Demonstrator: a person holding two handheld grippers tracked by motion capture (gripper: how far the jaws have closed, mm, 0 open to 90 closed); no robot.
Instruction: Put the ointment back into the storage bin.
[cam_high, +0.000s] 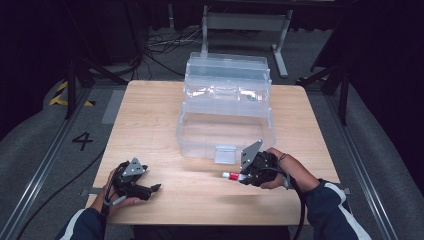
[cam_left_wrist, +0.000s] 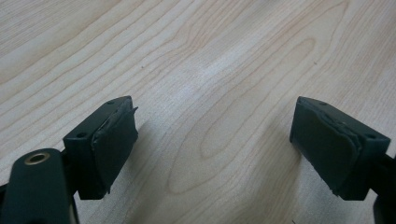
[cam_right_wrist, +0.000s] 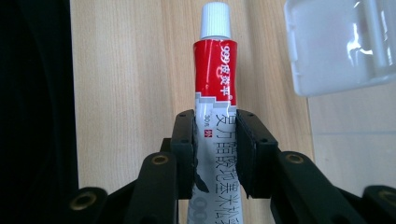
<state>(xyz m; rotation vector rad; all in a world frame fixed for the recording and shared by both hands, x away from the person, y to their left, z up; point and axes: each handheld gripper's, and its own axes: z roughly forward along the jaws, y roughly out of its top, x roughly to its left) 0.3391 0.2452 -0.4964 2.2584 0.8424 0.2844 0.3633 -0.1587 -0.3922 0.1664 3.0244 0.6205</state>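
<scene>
1. Wooden table (cam_high: 150, 115) seen from above, with a person's two hands entering from the near edge, each holding a black two-jaw gripper.
2. Right gripper (cam_high: 239, 176), at the near right of the table, is clenched on a small ointment tube (cam_high: 231, 175). In the right gripper view the two pads press the tube's grey and white body from either side, the red band and white cap (cam_right_wrist: 215, 19) sticking out ahead of the jaws.
3. From above, the tube lies roughly level, its long axis running left to right, cap pointing left toward the middle of the table.
4. Clear plastic storage box (cam_high: 225, 107) with stepped tiers stands open at the middle and far side of the table. Its near wall and latch tab (cam_high: 224, 153) sit just beyond the right gripper, slightly to its left. In the right gripper view, a corner of the box (cam_right_wrist: 341, 46) shows beside the cap.
5. Left gripper (cam_high: 152, 189) rests at the near left, well apart from the box and the tube. Its jaws stand wide and released, bare wood between the pads (cam_left_wrist: 114, 140).
6. Judgement: the right hand is much nearer the box, so the tube most likely goes forward over that near wall.
</scene>
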